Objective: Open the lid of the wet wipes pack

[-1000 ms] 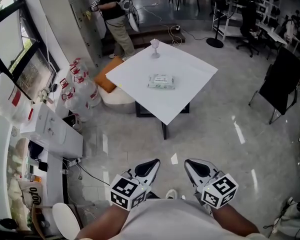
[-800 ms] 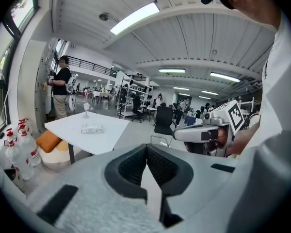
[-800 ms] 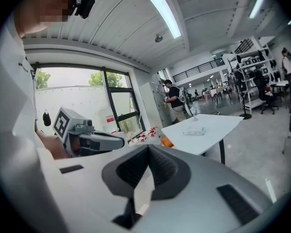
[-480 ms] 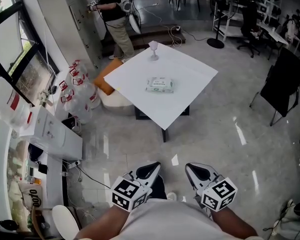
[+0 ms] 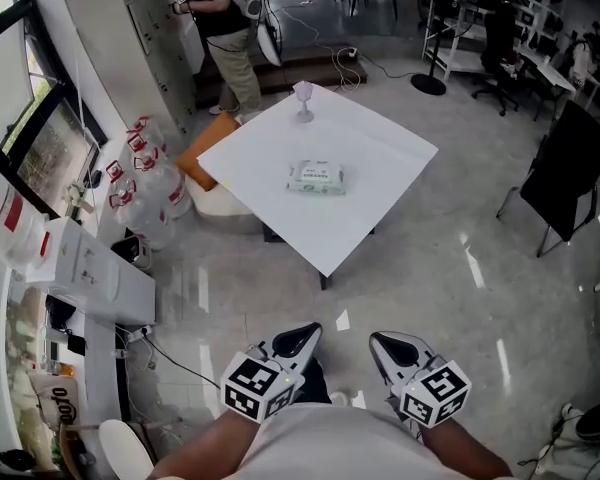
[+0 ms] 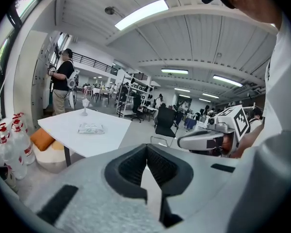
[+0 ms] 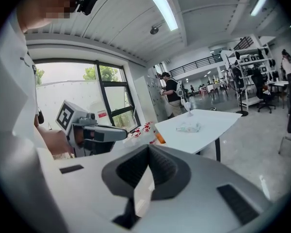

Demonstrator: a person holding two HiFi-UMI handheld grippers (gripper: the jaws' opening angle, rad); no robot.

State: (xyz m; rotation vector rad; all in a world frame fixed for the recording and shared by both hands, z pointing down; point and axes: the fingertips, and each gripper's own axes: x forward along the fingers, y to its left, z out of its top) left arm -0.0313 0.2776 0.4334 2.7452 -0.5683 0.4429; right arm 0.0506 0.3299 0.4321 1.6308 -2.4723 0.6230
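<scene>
The wet wipes pack (image 5: 316, 178), white and green, lies flat near the middle of a white square table (image 5: 380, 148), well ahead of me. It shows small and far in the left gripper view (image 6: 90, 128) and the right gripper view (image 7: 188, 127). Both grippers are held close to my body, far short of the table. My left gripper (image 5: 305, 330) is shut with nothing between its pads (image 6: 146, 155). My right gripper (image 5: 380, 336) is also shut and empty (image 7: 148, 157). Each gripper appears in the other's view, the right gripper (image 6: 203, 141) and the left gripper (image 7: 99, 132).
A clear stemmed glass (image 5: 303, 101) stands at the table's far corner. Large water bottles (image 5: 145, 183) and an orange cushion (image 5: 198, 158) sit left of the table. A person (image 5: 225, 28) stands beyond it. A black chair (image 5: 565, 168) is at the right.
The table and the pack have slid slightly lower and closer in the head view. Both grippers have stayed shut at the bottom of the view.
</scene>
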